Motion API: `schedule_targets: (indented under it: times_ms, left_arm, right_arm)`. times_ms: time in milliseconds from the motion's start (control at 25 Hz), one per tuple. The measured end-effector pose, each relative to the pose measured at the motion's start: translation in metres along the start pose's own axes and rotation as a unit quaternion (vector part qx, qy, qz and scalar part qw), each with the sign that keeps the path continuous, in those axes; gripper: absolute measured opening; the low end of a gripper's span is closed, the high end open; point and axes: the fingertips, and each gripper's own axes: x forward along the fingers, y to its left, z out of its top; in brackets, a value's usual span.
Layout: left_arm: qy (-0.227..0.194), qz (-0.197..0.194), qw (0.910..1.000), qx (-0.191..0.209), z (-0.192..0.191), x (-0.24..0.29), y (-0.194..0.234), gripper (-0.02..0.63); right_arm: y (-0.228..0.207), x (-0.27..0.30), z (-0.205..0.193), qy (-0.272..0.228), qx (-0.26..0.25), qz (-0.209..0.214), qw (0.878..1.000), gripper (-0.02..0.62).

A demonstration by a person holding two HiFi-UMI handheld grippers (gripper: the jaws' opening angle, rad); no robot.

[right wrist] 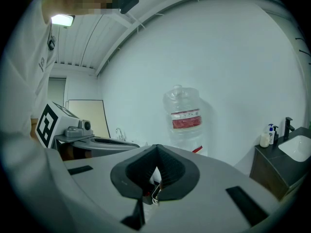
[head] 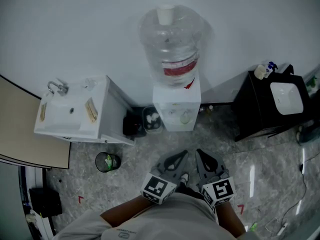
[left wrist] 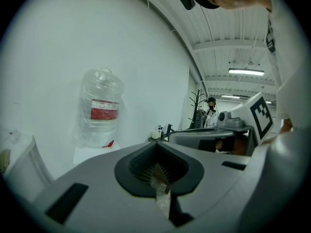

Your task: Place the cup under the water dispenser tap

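Observation:
A white water dispenser (head: pixel 176 109) carries a large clear bottle (head: pixel 171 46) with a red label, seen too in the left gripper view (left wrist: pixel 99 110) and the right gripper view (right wrist: pixel 184 118). A white cup (head: pixel 165 14) sits on top of the bottle. Low in the head view, in front of the dispenser, my left gripper (head: pixel 183 154) and right gripper (head: pixel 199 152) are side by side above the floor, both pointing at it and well short of it. The left gripper (left wrist: pixel 156 145) and the right gripper (right wrist: pixel 156 148) each have their jaws pressed together, with no cup between them.
A white washbasin unit (head: pixel 102 114) stands left of the dispenser, with a small black bin (head: pixel 107 161) on the marble floor in front of it. A black cabinet (head: pixel 250 109) with a basin and bottles stands at the right. A person (left wrist: pixel 211 111) stands far off.

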Motion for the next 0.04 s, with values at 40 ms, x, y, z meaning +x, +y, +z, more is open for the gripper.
schedule_targets:
  times_ms: [40]
  left_arm:
    - [-0.001, 0.000, 1.0000, 0.001, -0.0004, -0.0016, -0.0009, 0.005]
  right_arm:
    - [0.0017, -0.0007, 0.0001, 0.000, -0.001, 0.001, 1.000, 0.015]
